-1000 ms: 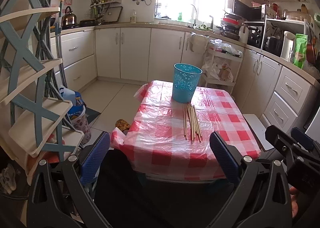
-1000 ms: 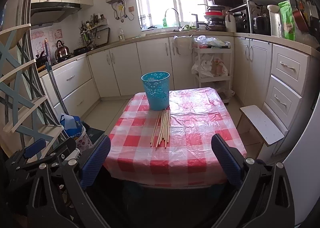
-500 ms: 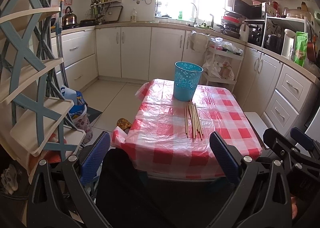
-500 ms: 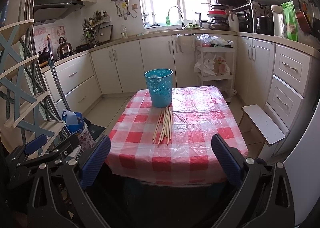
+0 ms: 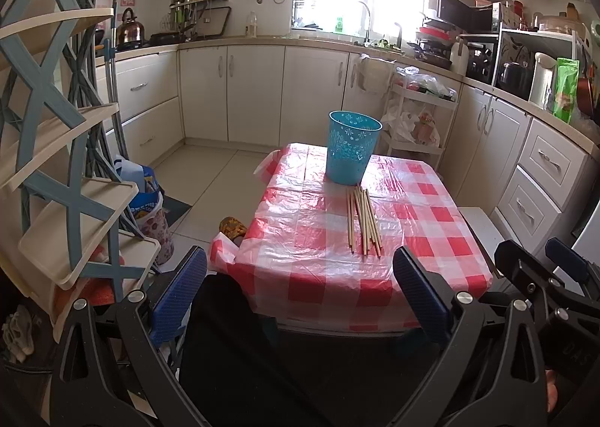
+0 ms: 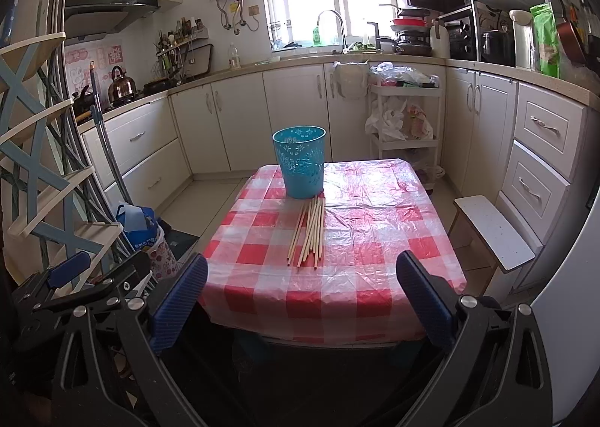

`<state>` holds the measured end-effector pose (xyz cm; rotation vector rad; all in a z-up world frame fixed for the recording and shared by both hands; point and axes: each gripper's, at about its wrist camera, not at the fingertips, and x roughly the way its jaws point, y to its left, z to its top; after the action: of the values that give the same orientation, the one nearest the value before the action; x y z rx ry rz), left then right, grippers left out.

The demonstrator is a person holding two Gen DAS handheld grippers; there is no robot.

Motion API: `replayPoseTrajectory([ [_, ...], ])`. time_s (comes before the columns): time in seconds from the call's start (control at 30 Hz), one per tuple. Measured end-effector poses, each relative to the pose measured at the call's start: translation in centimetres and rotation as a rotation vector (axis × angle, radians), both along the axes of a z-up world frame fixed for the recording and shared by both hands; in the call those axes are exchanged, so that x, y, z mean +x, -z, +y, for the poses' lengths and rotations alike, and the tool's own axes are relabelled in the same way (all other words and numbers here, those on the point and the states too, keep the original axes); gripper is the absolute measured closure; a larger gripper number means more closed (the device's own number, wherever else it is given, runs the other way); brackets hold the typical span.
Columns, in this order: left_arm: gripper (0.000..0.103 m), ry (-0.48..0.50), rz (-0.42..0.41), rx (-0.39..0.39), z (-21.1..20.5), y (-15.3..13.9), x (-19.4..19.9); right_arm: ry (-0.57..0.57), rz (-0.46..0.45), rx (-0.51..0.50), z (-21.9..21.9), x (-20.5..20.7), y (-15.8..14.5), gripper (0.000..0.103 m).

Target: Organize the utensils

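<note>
Several wooden chopsticks (image 5: 363, 220) lie in a loose bundle on the red-checked tablecloth (image 5: 300, 239), just in front of an upright teal perforated bin (image 5: 351, 152). They also show in the right wrist view: chopsticks (image 6: 310, 230), bin (image 6: 301, 160). My left gripper (image 5: 300, 295) is open and empty, held before the table's near edge. My right gripper (image 6: 300, 299) is open and empty too, beside it; it shows at the right in the left wrist view (image 5: 543, 277).
A blue-and-cream tiered rack (image 5: 56, 164) stands close at the left, with bags (image 5: 146, 202) on the floor beside it. A white stool (image 6: 491, 232) stands right of the table. Kitchen cabinets (image 6: 292, 115) and a white trolley (image 6: 405, 119) line the back.
Both grippers have risen and drawn slightly nearer the table; the table and bin sit lower in the views. Nothing on the table has moved.
</note>
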<state>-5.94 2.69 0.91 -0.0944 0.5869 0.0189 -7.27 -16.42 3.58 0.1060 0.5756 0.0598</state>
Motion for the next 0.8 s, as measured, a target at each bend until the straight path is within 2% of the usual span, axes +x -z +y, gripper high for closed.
replayPoseTrajectory([
  [0.8,0.007,-0.001,0.019,0.0,-0.28,0.57,0.27,-0.003,0.004,-0.004,0.53,-0.24,0.55,0.006],
])
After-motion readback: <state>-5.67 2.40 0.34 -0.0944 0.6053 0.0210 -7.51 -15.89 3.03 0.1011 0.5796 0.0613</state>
